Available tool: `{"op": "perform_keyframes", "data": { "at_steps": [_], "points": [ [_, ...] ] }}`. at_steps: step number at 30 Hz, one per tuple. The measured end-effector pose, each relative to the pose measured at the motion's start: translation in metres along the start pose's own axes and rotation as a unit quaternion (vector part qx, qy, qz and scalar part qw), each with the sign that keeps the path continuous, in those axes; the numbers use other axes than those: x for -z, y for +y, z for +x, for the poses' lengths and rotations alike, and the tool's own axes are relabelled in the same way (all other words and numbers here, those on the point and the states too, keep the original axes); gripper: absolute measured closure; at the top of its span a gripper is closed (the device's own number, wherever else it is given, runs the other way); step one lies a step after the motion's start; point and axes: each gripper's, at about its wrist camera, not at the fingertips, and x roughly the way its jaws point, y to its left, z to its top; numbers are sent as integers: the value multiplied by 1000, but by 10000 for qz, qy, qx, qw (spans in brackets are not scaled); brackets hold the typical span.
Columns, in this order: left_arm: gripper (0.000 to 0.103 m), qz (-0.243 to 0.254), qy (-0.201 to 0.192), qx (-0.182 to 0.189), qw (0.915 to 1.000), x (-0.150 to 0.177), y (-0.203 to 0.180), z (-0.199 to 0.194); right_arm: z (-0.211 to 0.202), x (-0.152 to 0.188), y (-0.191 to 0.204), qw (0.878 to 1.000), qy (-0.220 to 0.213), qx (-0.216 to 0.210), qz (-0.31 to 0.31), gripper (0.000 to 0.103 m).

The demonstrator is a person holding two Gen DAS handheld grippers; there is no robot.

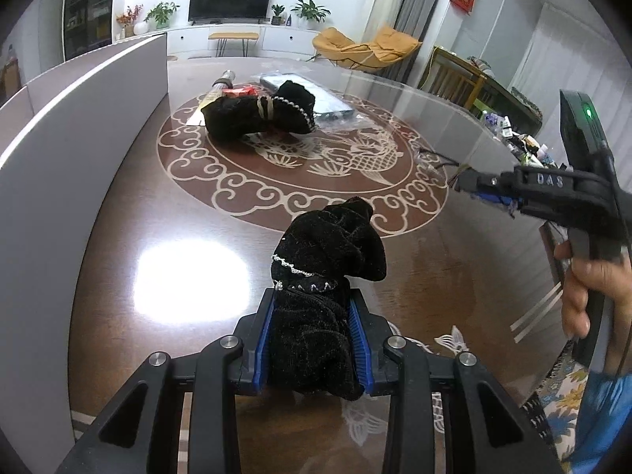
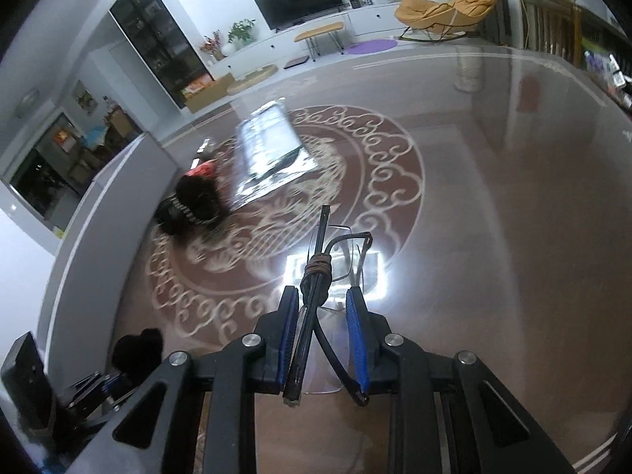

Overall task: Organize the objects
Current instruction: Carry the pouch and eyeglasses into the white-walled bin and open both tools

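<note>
My left gripper [image 1: 312, 331] is shut on a black velvet pouch [image 1: 324, 276] with white trim, held just above the brown table. A second black velvet pouch [image 1: 256, 112], tied with a band, lies at the far side of the table; it also shows blurred in the right wrist view [image 2: 189, 205]. My right gripper [image 2: 322, 328] is shut on folded black-framed glasses [image 2: 331, 260] bound with a brown rubber band, held over the table. The right gripper [image 1: 470, 185] also shows in the left wrist view, at the right. The left gripper and its pouch [image 2: 138, 345] appear at the lower left of the right wrist view.
A clear plastic package [image 1: 312, 94] and a red packet [image 1: 241, 91] lie by the far pouch, with a metal tube [image 1: 223, 79] behind. A grey panel [image 1: 79, 126] stands along the table's left side. Clutter [image 1: 517, 138] sits past the right edge.
</note>
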Motion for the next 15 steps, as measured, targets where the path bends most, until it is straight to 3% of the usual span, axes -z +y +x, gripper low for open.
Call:
{"op": "perform_keyframes", "data": {
  "at_steps": [15],
  "points": [
    [69, 20, -321, 156, 9994, -11, -8, -30, -15, 28, 14, 9992, 122, -393, 10, 77]
  ]
}}
